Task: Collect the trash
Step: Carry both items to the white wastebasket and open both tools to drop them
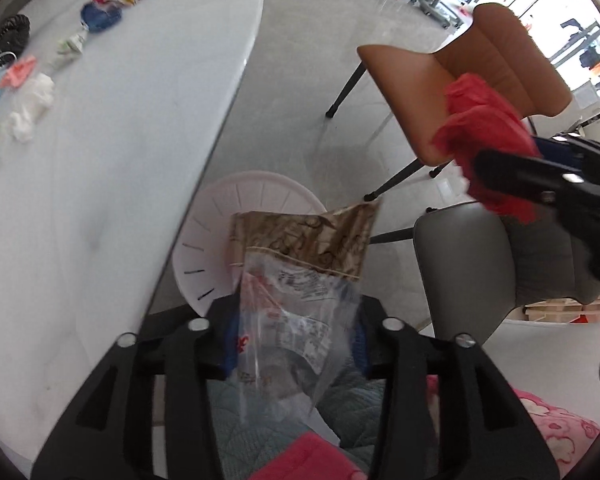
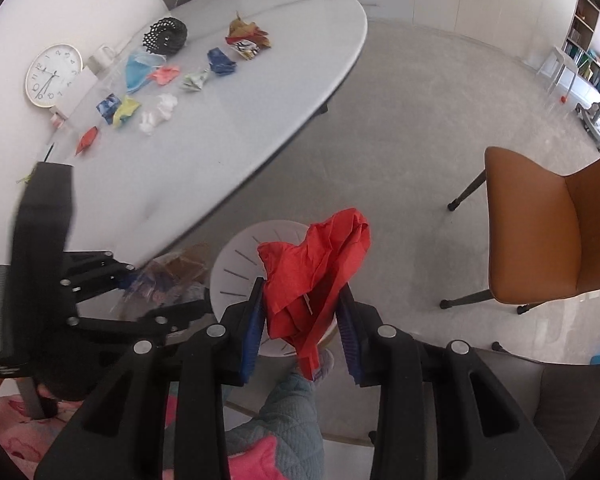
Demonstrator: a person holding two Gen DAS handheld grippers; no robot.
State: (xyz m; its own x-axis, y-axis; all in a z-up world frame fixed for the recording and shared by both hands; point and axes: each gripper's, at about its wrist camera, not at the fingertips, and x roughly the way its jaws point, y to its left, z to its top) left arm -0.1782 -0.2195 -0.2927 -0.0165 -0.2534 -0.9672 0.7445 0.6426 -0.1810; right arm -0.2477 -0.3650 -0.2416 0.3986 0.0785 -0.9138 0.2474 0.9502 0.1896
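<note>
A clear plastic wrapper with a brown printed top (image 1: 300,280) hangs between the blue pads of my left gripper (image 1: 296,336), whose jaws stand apart and do not visibly press on it. Right below it, on the floor by the table edge, stands a white slotted bin (image 1: 204,248). In the right wrist view my right gripper (image 2: 300,332) is shut on a crumpled red paper (image 2: 316,272) above that same bin (image 2: 240,264). The left gripper (image 2: 164,292) shows at the left there, its wrapper blurred. The red paper (image 1: 484,128) also appears at the right in the left wrist view.
Several crumpled scraps (image 2: 160,80) lie on the white oval table (image 2: 260,120), along with a black mesh basket (image 2: 165,36) and a clock (image 2: 54,76). An orange chair (image 2: 540,240) and a grey chair (image 1: 480,272) stand nearby. A person's quilted leg (image 2: 288,420) is below.
</note>
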